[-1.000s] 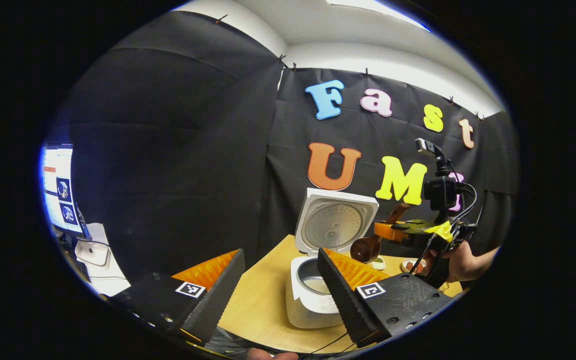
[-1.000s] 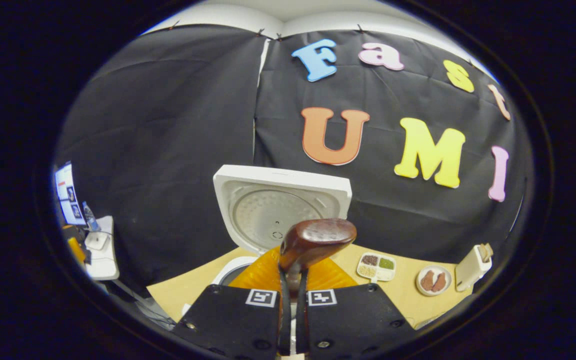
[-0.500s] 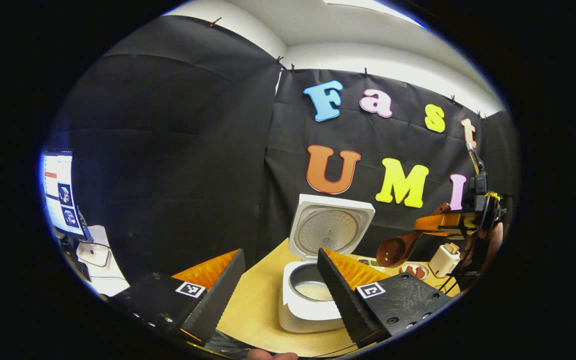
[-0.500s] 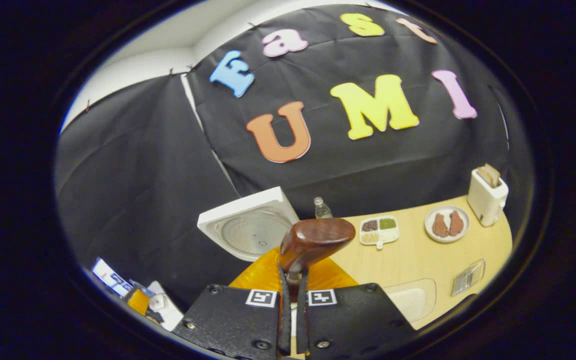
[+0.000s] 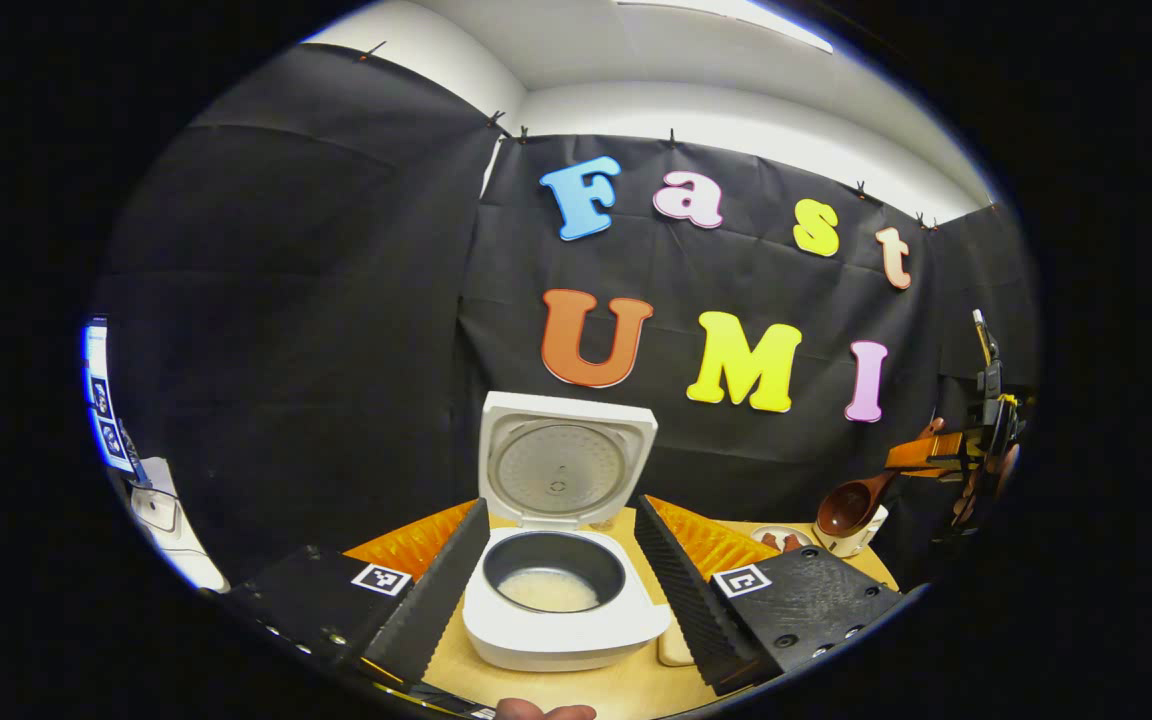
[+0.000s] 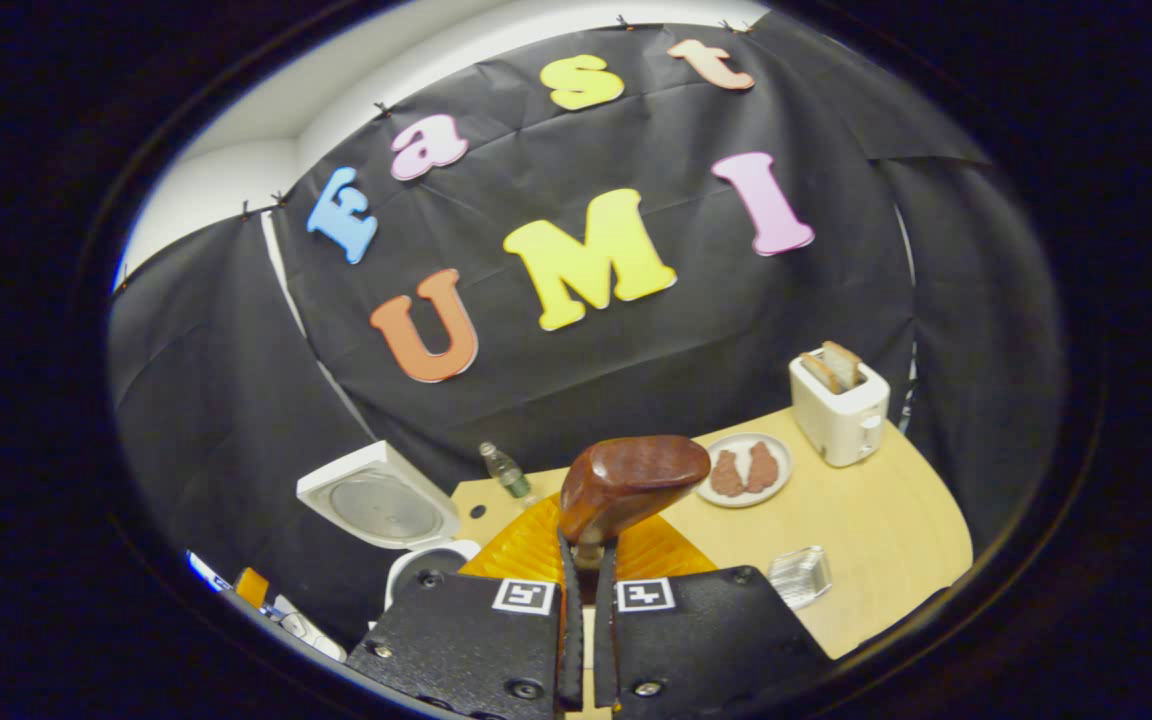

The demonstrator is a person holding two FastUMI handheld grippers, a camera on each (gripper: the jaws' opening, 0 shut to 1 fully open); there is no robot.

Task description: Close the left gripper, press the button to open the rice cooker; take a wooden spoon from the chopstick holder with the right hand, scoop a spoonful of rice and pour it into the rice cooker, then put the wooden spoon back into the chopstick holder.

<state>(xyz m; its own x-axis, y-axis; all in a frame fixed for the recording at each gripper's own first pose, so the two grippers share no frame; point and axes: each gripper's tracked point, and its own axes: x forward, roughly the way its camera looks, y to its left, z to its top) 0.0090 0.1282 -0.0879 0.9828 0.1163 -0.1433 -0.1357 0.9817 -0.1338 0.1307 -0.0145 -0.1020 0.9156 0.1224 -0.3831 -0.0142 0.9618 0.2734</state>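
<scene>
The dark brown glossy wooden spoon (image 6: 633,480) is clamped by the handle in the closed right tool (image 6: 584,640), bowl just ahead, while the left tool (image 5: 561,580) is held wide open.

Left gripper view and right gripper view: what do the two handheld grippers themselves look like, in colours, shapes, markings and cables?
Both match: the left gripper and right gripper each have two black wedge-shaped fingers with ridged inner pads, orange ribbed parts behind them, and a square black-and-white marker on each finger. Seen from the left gripper view, the right gripper looks orange and black, with black cables and a small device on a mast above.
</scene>
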